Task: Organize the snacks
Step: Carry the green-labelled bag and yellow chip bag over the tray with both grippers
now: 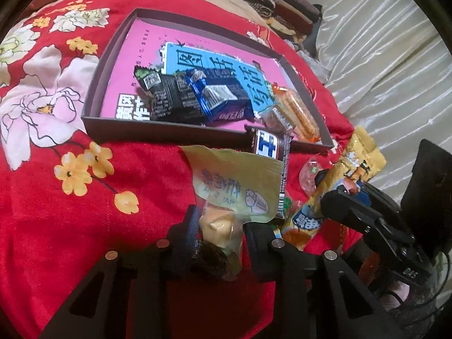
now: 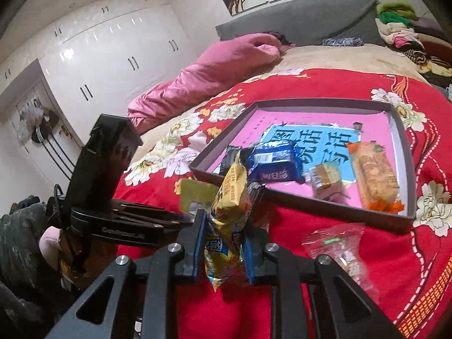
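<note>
Clamping a pale yellow snack packet (image 1: 231, 195), the left gripper (image 1: 220, 226) has its pads pressed on the wrapper's lower end. The right gripper (image 2: 226, 243) pinches a yellow snack bag (image 2: 230, 212) upright. Both hang over the red floral bedspread (image 1: 84, 226), near the shallow box (image 2: 406, 169) holding other snacks.

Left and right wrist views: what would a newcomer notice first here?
A bright red flowered bedspread fills both views, with a shallow dark cardboard box lined in pink holding snacks. Each gripper is shut on a snack: left gripper on a pale yellow packet, right gripper on a yellow wrapper.
</note>
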A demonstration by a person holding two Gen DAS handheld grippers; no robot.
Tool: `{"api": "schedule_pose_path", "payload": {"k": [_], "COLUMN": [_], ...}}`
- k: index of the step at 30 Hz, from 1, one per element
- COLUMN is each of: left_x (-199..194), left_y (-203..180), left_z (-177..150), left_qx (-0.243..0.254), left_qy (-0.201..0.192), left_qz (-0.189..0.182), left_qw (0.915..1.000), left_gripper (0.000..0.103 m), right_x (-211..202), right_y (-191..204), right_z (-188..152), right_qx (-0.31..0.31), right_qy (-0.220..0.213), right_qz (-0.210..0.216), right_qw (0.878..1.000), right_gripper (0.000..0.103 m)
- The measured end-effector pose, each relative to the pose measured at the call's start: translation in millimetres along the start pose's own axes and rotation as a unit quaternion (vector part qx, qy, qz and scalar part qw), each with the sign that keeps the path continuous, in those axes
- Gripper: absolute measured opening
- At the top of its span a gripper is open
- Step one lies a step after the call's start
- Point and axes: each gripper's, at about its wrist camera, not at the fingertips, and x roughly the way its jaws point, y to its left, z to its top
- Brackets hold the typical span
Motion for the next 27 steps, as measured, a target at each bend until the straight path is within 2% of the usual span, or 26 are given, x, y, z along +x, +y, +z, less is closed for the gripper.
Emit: {"api": "schedule_pose_path", "payload": {"k": [18, 27], "left_x": [-36.7, -49.0], "left_y": [-8.5, -9.2], "left_z": [18.4, 25.6], "left_qx": [0.000, 0.001], "left_qy": [-0.054, -0.074], "left_qz": [0.006, 0.020], "left_qw": [0.9985, 0.9970], "left_gripper": [0.033, 0.033], "right_x": [-27.8, -39.3], "right_y": [-19.4, -35.4], "right_z": [14.1, 21.6], "right_qx": [0.022, 0.038], "right_qy": [-0.064, -0.092], "right_qz": [-0.023, -0.046], "right_qw": [0.997, 0.994], "right_gripper": [0.024, 0.024]}}
